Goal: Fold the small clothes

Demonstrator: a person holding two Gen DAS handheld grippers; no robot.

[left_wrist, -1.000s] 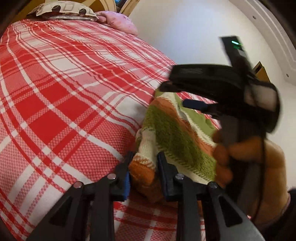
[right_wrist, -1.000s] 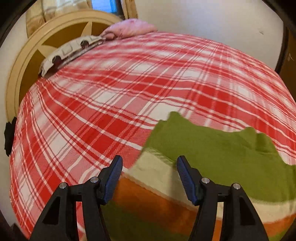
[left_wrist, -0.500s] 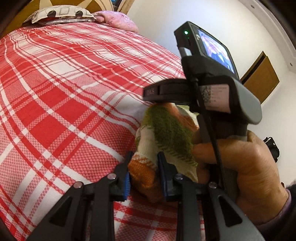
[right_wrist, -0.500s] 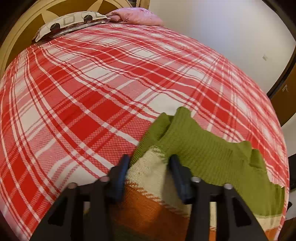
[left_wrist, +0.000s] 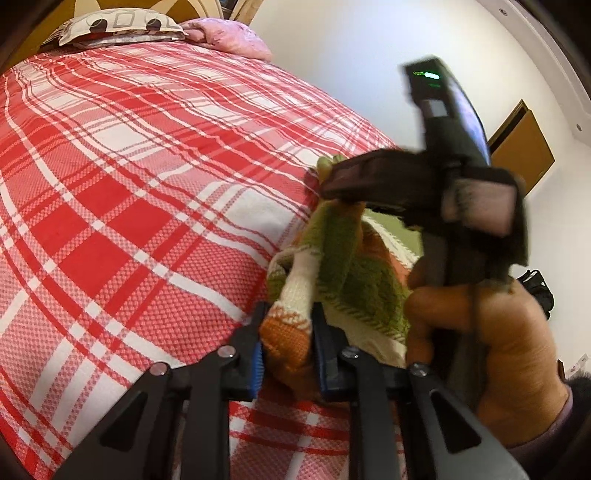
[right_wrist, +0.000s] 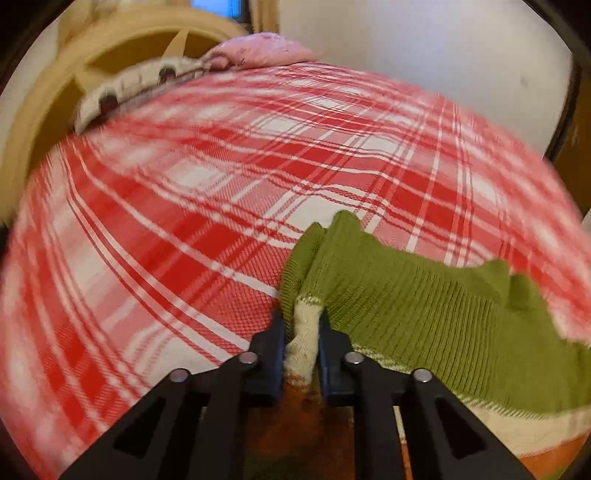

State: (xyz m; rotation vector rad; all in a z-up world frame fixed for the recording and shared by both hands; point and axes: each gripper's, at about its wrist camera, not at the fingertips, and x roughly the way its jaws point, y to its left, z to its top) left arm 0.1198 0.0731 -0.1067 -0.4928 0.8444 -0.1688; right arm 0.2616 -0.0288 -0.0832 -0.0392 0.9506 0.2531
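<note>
A small knitted garment striped in olive green, cream and orange (left_wrist: 351,280) lies bunched on a bed covered by a red-and-white plaid bedspread (left_wrist: 147,192), toward the bed's foot end and its right-hand edge as the left wrist view shows it, far from the pillows. The left gripper (left_wrist: 287,343) has its black fingers (left_wrist: 255,354) with blue pads clenched on an orange-and-cream corner of the knit, and its jaws have just been closing a little further on that fabric. The right gripper (right_wrist: 302,339) grasps a cream fold of the same garment, with the ribbed green band spreading away to the right of its fingers (right_wrist: 271,350); its jaws have just been closing, and the cloth is pinched between them. In the left wrist view the right gripper appears blurred just beyond the knit, held in a person's hand (left_wrist: 480,332) with a sleeve cuff showing at the wrist, and a green light glows on its upper body. At the head of the bed a patterned cream pillow (left_wrist: 118,26) and a pink pillow (left_wrist: 229,38) rest against a pale wooden headboard (right_wrist: 55,103). A white wall (left_wrist: 351,55) stands beyond the bed's far side edge.
</note>
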